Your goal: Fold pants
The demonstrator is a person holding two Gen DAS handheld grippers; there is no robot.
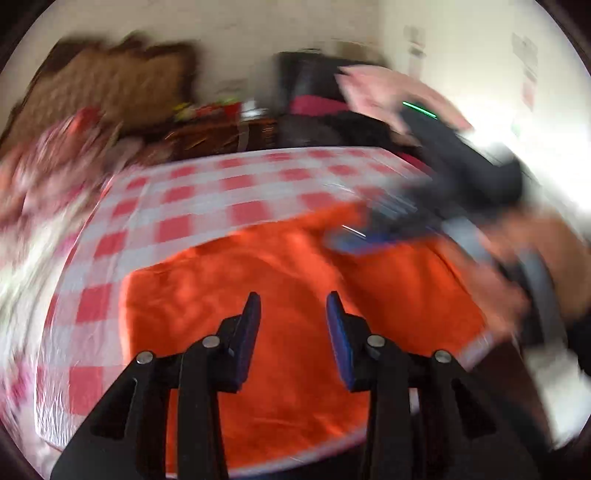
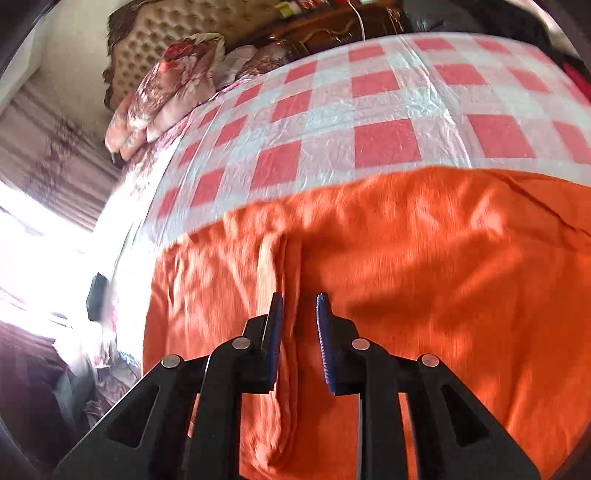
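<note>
The bright orange pants of soft, slightly napped cloth (image 2: 406, 258) lay spread flat on a bed, directly ahead of and beneath both tools. Under them a glossy, crinkled plastic sheet checked in red and white squares (image 2: 388, 107) covered the mattress and ran on beyond the garment's far edge.

In the right wrist view the right gripper (image 2: 299, 306) hung just above the orange cloth, its black angular arms tipped with blue ribbed pads. The jaws stood a little apart with a narrow gap between them, and nothing was clamped in that gap. Straight ahead of the gap a long raised fold or seam ran through the cloth, with shallow wrinkles fanning to its left. Far to the upper left of this tool stood a tan button-tufted headboard with a dark carved frame (image 2: 166, 33), and propped below it a plump floral pillow in pink and cream (image 2: 166, 85).

In the left wrist view, heavily blurred by motion, the left gripper (image 1: 293, 304) was held over the same pants (image 1: 258, 280), its blue-padded fingers spread wider than the right's and holding nothing. The cloth below it looked smooth. To the upper right of this tool the other gripper (image 1: 388, 218) showed as a dark smear with blue tips over the far right part of the garment; whether it touched the cloth could not be told.
</note>
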